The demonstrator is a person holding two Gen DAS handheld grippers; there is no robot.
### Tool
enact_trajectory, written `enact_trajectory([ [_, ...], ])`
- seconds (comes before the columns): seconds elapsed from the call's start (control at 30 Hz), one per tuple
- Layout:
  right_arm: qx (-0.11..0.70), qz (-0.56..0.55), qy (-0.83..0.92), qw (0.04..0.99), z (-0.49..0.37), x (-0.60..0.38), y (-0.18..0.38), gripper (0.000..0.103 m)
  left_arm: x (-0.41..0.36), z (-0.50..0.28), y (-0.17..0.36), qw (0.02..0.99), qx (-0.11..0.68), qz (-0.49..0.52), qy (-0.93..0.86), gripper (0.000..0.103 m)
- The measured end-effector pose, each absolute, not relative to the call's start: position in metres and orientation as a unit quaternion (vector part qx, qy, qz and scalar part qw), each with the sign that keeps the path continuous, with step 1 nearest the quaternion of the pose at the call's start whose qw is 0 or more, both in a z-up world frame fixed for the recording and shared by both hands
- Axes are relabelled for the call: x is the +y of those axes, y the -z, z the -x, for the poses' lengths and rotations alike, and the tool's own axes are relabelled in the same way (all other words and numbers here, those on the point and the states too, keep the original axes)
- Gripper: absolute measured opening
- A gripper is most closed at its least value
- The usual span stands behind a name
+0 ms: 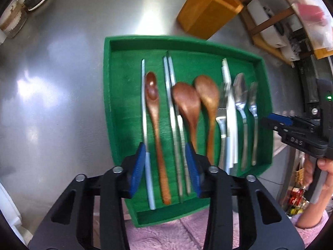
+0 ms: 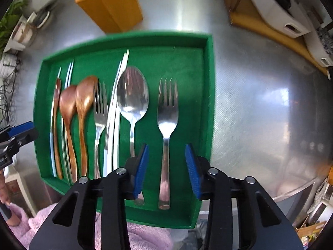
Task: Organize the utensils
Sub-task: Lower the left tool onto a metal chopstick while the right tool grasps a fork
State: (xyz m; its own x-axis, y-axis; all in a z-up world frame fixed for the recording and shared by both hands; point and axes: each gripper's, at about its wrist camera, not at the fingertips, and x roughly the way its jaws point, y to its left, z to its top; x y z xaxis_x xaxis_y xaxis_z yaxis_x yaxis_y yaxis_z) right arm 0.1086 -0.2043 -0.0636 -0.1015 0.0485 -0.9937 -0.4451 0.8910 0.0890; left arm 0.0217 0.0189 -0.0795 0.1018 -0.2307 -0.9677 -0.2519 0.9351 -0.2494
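The green tray (image 1: pixel 110 104) lies on the steel table (image 1: pixel 62 83), directly below both grippers. Left gripper (image 1: pixel 166 166): jaws part-way apart, pads touching nothing; a slim wooden spoon (image 1: pixel 156 125) and metal chopsticks (image 1: pixel 174 125) lie between and beneath them. Right gripper (image 2: pixel 167 170): jaws part-way apart, straddling the handle of a steel fork (image 2: pixel 166 125) without contact; a steel spoon (image 2: pixel 133 100) lies just beside its left pad. An orange holder (image 2: pixel 110 6) stands beyond the tray.
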Motion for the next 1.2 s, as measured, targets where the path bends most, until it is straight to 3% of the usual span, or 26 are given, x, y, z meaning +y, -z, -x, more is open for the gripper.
enact_trajectory([
  [0.03, 0.721, 0.143, -0.187, 0.652, -0.108, -0.204, 0.066, 0.026, 0.019, -0.023, 0.081, 0.717, 0.674, 0.175, -0.009, 0.033],
  [0.37, 0.733, 0.158, -0.181, 0.636, -0.106, -0.212, 0.082, 0.023, 0.016, -0.034, 0.101, 0.697, 0.705, 0.133, -0.021, 0.013],
  [0.77, 0.745, 0.171, -0.176, 0.62, -0.111, -0.219, 0.106, 0.02, 0.014, -0.04, 0.119, 0.676, 0.729, 0.098, -0.031, 0.007],
  [1.2, 0.754, 0.195, -0.165, 0.605, -0.113, -0.197, 0.115, 0.019, 0.005, -0.047, 0.123, 0.666, 0.742, 0.069, -0.033, 0.006],
])
